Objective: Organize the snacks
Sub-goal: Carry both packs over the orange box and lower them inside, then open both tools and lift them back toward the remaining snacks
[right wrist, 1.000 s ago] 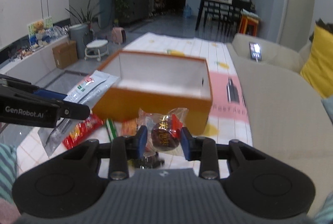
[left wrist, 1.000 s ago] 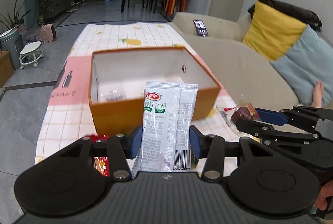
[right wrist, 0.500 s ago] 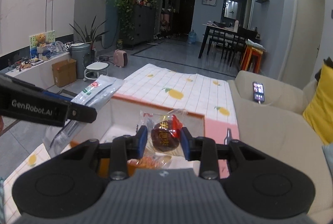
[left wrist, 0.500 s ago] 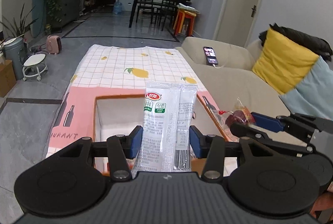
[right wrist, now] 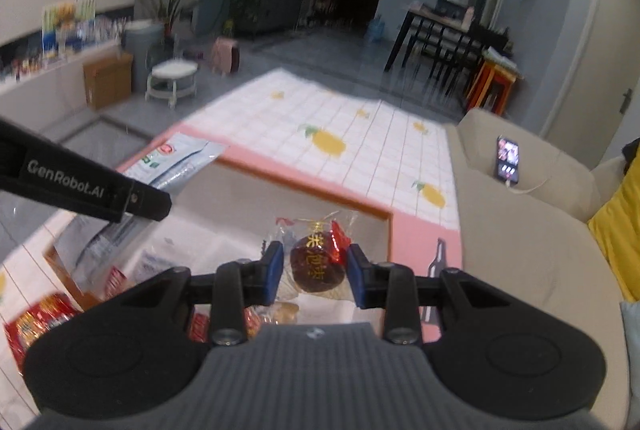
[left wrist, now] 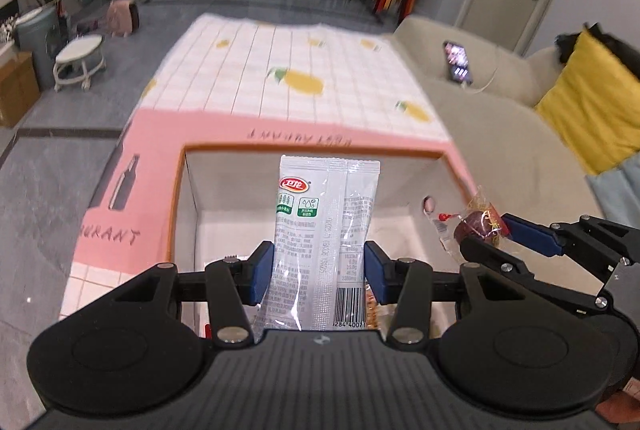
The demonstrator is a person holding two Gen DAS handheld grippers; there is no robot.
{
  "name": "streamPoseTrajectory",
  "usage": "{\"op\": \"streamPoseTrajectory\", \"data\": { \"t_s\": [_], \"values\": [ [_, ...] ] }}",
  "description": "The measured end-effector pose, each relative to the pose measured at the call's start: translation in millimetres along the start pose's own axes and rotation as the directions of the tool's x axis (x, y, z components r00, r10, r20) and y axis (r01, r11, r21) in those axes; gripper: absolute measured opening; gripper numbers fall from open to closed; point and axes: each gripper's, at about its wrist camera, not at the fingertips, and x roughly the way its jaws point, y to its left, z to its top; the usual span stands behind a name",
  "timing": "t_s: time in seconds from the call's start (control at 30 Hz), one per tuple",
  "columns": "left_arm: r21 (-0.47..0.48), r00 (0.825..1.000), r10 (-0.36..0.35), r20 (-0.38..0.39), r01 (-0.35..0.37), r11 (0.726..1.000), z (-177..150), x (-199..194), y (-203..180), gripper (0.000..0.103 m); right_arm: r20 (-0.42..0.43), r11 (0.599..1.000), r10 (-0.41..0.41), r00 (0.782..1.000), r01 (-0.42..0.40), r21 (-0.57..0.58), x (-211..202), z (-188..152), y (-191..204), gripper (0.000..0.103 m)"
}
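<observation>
Reading "GenRobot.AI" — left claw point(right wrist: 132, 200) side, silver packet point(left wrist: 324, 230) clamped.

- Silvery snack packet point(left wrist: 325, 230): glossy, crinkled plastic film.
- Round dark sweet point(right wrist: 318, 264): clear shiny wrapper.
- Orange box point(left wrist: 312, 149): matt cardboard, white inside.
- Tablecloth point(left wrist: 280, 70): smooth checked cloth.

The left gripper point(left wrist: 316, 272) clamps a white snack packet point(left wrist: 326, 230) above the orange box point(left wrist: 178, 206) — right gripper point(left wrist: 486, 236) alongside.
</observation>
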Motion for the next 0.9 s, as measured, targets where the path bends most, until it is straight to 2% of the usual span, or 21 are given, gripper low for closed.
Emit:
{"op": "streamPoseTrajectory", "data": {
  "t_s": [0.17, 0.4, 0.67, 0.9],
  "values": [
    [-0.034, 0.994, 0.017, -0.107, -0.021, 0.999, -3, 39, 8, 0.054, -0.108, 0.999, 0.017, 0.994, -0.02, -0.026, 47, -6, 3, 0.032],
    [-0.043, 0.972, 0.067, -0.227, -0.078, 0.996, -9, 77, 10, 0.054, -0.246, 0.998, 0.018, 0.969, -0.031, -0.046, 95, -11, 5, 0.032],
    [-0.013, 0.955, 0.099, -0.279, -0.107, 0.994, -10, 94, 8, 0.055, -0.322, 0.997, 0.008, 0.947, -0.033, -0.071, 115, -19, 9, 0.033],
    [0.021, 0.952, 0.113, -0.284, -0.111, 0.994, -14, 93, 4, 0.056, -0.331, 0.996, 0.018, 0.944, -0.045, -0.073, 112, -19, 11, 0.035]
  ]
}}
